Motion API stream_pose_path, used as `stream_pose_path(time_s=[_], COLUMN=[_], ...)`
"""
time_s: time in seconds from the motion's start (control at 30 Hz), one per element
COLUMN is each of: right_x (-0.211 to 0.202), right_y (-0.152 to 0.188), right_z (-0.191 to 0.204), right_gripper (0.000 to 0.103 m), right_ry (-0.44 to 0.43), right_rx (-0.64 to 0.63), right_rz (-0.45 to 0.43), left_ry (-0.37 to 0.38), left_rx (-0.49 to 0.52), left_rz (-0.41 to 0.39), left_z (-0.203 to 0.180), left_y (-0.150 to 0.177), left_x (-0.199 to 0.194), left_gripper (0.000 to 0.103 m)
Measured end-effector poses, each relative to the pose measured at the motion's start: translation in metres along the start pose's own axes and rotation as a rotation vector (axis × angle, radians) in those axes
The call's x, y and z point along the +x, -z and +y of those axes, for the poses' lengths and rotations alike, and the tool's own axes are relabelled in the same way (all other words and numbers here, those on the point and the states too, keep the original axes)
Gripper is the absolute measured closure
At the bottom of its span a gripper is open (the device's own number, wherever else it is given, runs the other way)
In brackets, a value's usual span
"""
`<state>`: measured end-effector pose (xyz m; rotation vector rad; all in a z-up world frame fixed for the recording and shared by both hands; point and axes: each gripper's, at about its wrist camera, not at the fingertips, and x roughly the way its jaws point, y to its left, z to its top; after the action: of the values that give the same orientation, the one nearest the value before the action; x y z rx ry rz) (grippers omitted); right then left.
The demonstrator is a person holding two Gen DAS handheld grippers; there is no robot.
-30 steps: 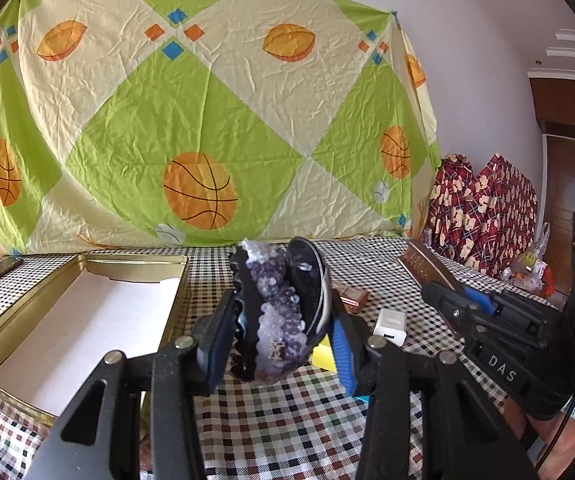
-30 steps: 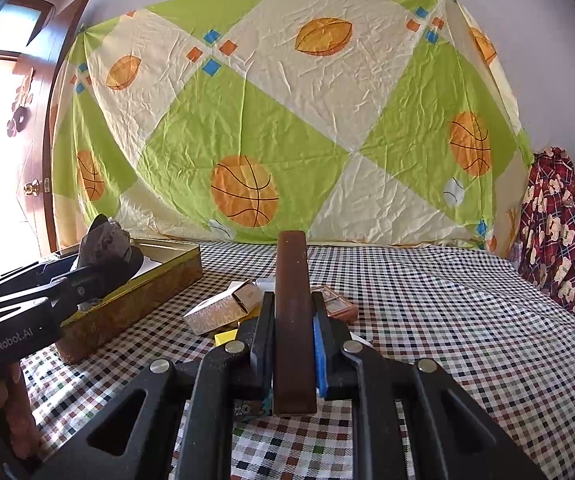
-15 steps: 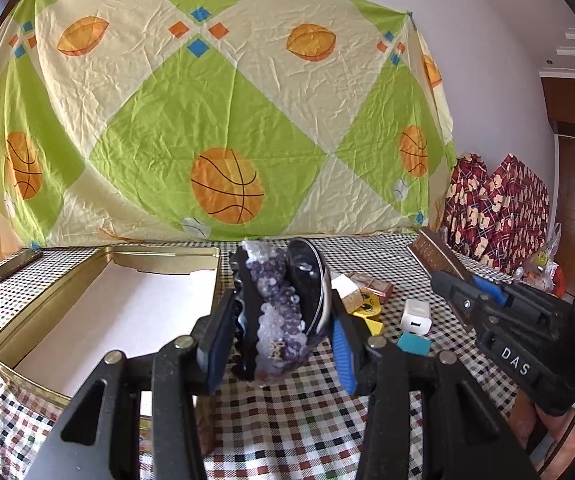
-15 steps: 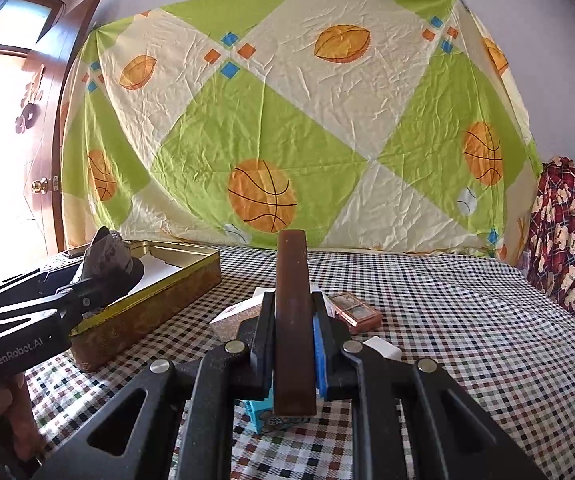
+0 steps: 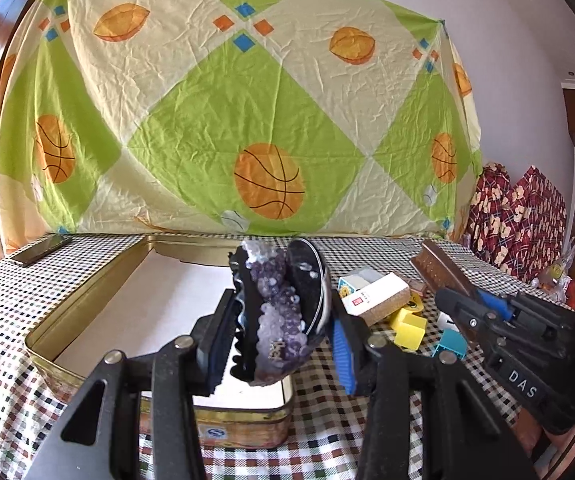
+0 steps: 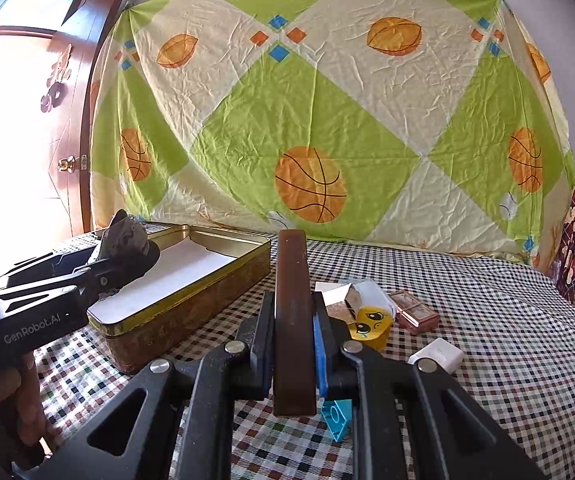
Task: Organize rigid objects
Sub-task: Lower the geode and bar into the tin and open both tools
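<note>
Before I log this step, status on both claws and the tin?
Left claw shut on amethyst chunk, over gold tin. Right claw shut on brown bar. Tin holds nothing else; way in clear.

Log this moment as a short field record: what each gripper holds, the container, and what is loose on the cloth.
left gripper: shut on amethyst geode, above the tin's near end
right gripper: shut on brown bar, held upright
tin box: open, white lining, nothing seen lying inside
loose on checked tablecloth: yellow face block, white charger, blue block, pink palette, white and gold carton
far left: phone
</note>
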<state>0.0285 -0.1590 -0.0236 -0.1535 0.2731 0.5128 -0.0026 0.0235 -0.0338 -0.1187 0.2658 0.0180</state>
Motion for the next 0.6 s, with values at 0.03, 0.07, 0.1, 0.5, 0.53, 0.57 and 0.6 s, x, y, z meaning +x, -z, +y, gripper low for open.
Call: stream_pose_path(time_s=[0.03, 0.07, 0.1, 0.5, 0.53, 0.57, 0.6], right_x=[0.001, 0.001, 0.002, 0.017, 0.019, 0.022, 0.024], right_y=[0.0, 0.0, 0.0, -0.024, -0.027, -0.032, -0.035], right_z=[0.002, 0.004, 0.005, 0.033, 0.036, 0.041, 0.044], right_gripper=[0.086, 0.086, 0.086, 0.086, 0.086, 0.086, 0.085], right_ry=[-0.004, -0.006, -0.01, -0.114, -0.129, -0.144, -0.156], right_rx=[-0.003, -0.005, -0.007, -0.031, -0.032, -0.036, -0.04], right_rz=[0.002, 0.004, 0.008, 0.082, 0.09, 0.103, 0.112], left_ry=[-0.002, -0.004, -0.005, -0.061, -0.058, -0.051, -0.046], left_rx=[-0.004, -0.005, -0.007, -0.046, -0.054, -0.059, -0.066], left_rz=[0.002, 0.003, 0.004, 0.069, 0.078, 0.088, 0.099], left_z=[0.003, 0.004, 0.006, 0.041, 0.045, 0.048, 0.051], left_y=[0.0, 0.0, 0.0, -0.005, -0.006, -0.008, -0.01], left_x=[0.0, 0.0, -0.001, 0.002, 0.002, 0.004, 0.005], left_gripper=[0.06, 0.06, 0.06, 0.06, 0.06, 0.06, 0.06])
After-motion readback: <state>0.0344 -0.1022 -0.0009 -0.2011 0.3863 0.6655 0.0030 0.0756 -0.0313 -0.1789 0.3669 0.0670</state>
